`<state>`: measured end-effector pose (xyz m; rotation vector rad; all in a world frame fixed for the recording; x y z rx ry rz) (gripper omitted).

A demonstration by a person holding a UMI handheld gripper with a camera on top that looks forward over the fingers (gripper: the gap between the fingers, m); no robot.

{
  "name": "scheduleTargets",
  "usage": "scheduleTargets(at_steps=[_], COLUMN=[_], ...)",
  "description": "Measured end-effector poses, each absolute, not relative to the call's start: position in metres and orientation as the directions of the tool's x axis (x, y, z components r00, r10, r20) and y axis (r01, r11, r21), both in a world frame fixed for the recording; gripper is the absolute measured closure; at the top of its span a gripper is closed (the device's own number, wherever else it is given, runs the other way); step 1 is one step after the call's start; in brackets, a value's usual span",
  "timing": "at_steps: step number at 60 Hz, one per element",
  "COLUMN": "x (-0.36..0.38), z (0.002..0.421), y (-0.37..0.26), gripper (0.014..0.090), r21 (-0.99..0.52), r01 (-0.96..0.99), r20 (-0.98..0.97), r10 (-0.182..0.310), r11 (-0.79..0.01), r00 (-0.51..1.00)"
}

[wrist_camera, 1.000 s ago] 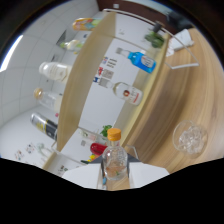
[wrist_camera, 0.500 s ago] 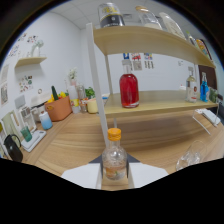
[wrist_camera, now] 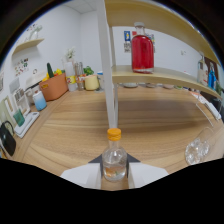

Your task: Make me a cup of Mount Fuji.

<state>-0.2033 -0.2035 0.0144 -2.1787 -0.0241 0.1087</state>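
- Gripper (wrist_camera: 114, 175) fingers, pale and wedge-shaped, sit closest to the camera and are clamped from both sides on a small clear bottle (wrist_camera: 114, 162).
- That bottle stands upright between them, topped with an orange cap (wrist_camera: 114, 133), and a little amber liquid shows low in its body.
- Off to the right of the fingers, a clear glass (wrist_camera: 197, 150) rests on the wooden counter (wrist_camera: 75, 132), apart from the bottle.
- Beyond the bottle, a white post (wrist_camera: 109, 70) rises from the counter and carries a wooden shelf (wrist_camera: 165, 76) that runs to the right.
- On that shelf stands a large bottle of red liquid (wrist_camera: 142, 50), upright, with small items at the shelf's far right end that are too blurred to tell.
- Along the counter's far left edge, against the white wall, sit an orange-brown pot (wrist_camera: 53, 86), a pale blue cup (wrist_camera: 39, 100), a yellowish cup (wrist_camera: 90, 82) and some metal containers (wrist_camera: 77, 75).
- At the counter's near left edge lies a dark object (wrist_camera: 7, 139) beside a light tray (wrist_camera: 25, 122).
- A small wall shelf (wrist_camera: 27, 45) hangs high on the left wall.
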Motion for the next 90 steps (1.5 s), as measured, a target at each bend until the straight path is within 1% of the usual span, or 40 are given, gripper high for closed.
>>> scheduleTargets(at_steps=[6,18,23,29,32,33,34,35,36,37,39,41,45,46,47,55,60,64,69,73,79,84,90], x=[-0.203,-0.202,-0.200,-0.200,-0.199,-0.199,-0.200,-0.200,-0.200,-0.200,-0.199,-0.197,-0.191,-0.190,-0.187,-0.145,-0.105,-0.070,-0.024,0.008,0.048,0.072,0.093], z=[0.015,0.014,0.014,0.012,0.012,0.012,0.012,0.014,0.015,0.017,0.024,0.033,0.055,0.061,0.067,0.098,0.108,0.107,0.107,0.117,0.148,0.176,0.203], y=[-0.206,-0.219,-0.222,-0.227,-0.230,-0.231,-0.233,-0.234,-0.235,-0.237,-0.240,-0.243,-0.249,-0.251,-0.253,-0.275,-0.287,-0.297,-0.304,-0.302,-0.283,-0.257,-0.219], gripper=[0.0684,0.0680,0.0662,0.0581,0.0516,0.0461,0.0339,0.0270,0.0238,0.0251,0.0208,0.0185,0.0181,0.0220,0.0183,0.0184,0.0184,0.0185,0.0186,0.0187,0.0189,0.0188,0.0190], r21=[-0.819,-0.818,-0.818,-0.813,-0.807,-0.807,-0.804,-0.802,-0.801,-0.801,-0.804,-0.812,-0.836,-0.842,-0.846,-0.872,-0.881,-0.879,-0.872,-0.876,-0.903,-0.927,-0.947], r01=[-0.024,0.000,0.017,0.030,0.034,0.036,0.039,0.041,0.043,0.045,0.046,0.046,0.052,0.054,0.056,0.051,0.048,0.049,0.046,0.032,0.022,0.012,-0.011], r20=[-0.070,-0.055,-0.037,-0.031,-0.031,-0.031,-0.033,-0.035,-0.038,-0.040,-0.046,-0.049,-0.052,-0.054,-0.054,-0.051,-0.038,-0.026,-0.005,-0.001,0.011,0.008,-0.014], r10=[0.058,0.077,0.083,0.095,0.099,0.103,0.110,0.116,0.122,0.128,0.138,0.146,0.174,0.182,0.190,0.194,0.172,0.150,0.104,0.067,0.029,0.013,0.006], r11=[-0.573,-0.576,-0.574,-0.581,-0.589,-0.590,-0.593,-0.596,-0.597,-0.597,-0.593,-0.582,-0.546,-0.537,-0.530,-0.486,-0.471,-0.473,-0.488,-0.481,-0.429,-0.374,-0.321], r00=[0.996,0.996,0.996,0.995,0.995,0.994,0.993,0.993,0.992,0.991,0.989,0.988,0.983,0.982,0.980,0.980,0.984,0.988,0.995,0.998,1.000,1.000,1.000])
